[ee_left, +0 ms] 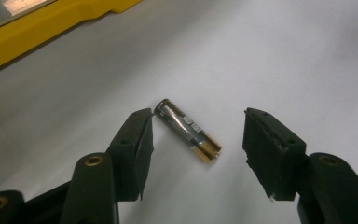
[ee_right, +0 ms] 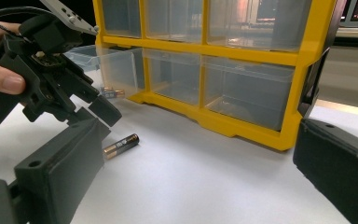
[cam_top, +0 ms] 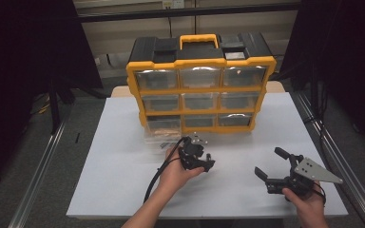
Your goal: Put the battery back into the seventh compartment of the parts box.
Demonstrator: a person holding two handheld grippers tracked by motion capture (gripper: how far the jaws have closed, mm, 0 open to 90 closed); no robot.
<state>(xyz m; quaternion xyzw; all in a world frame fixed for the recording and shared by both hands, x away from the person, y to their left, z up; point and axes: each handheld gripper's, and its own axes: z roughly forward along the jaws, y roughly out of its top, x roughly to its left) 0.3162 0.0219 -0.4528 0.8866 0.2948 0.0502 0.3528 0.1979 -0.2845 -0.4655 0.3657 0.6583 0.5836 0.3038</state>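
White table covering (cam_top: 123,180) is spreading under the whole workspace, with dark floor on either side of it and a pale wall behind. Standing at the far middle of the table is a yellow-and-black drawer organiser (cam_top: 200,80), three rows of three clear drawers. I am seeing its bottom-left drawer (cam_top: 164,128) pulled out toward me, and in the right gripper view a second battery (ee_right: 113,92) is lying just beside that drawer's front.

I am holding the left gripper (cam_top: 208,164) low over the table, just in front of the organiser. Its jaws are standing spread, one on each side of an AA battery (ee_left: 188,130) that is lying flat on the covering (black body, gold ends). The battery is lying slantwise in the gap. Its dark end is close beside the left jaw's tip, though I cannot tell whether they are touching, and the other jaw is standing well clear of it. Neither pad is pressing on the battery.

I am keeping the right gripper (cam_top: 271,164) toward the near right of the table, well apart from the battery. Its jaws are spread wide with nothing between them, pointing toward the organiser and the left gripper.
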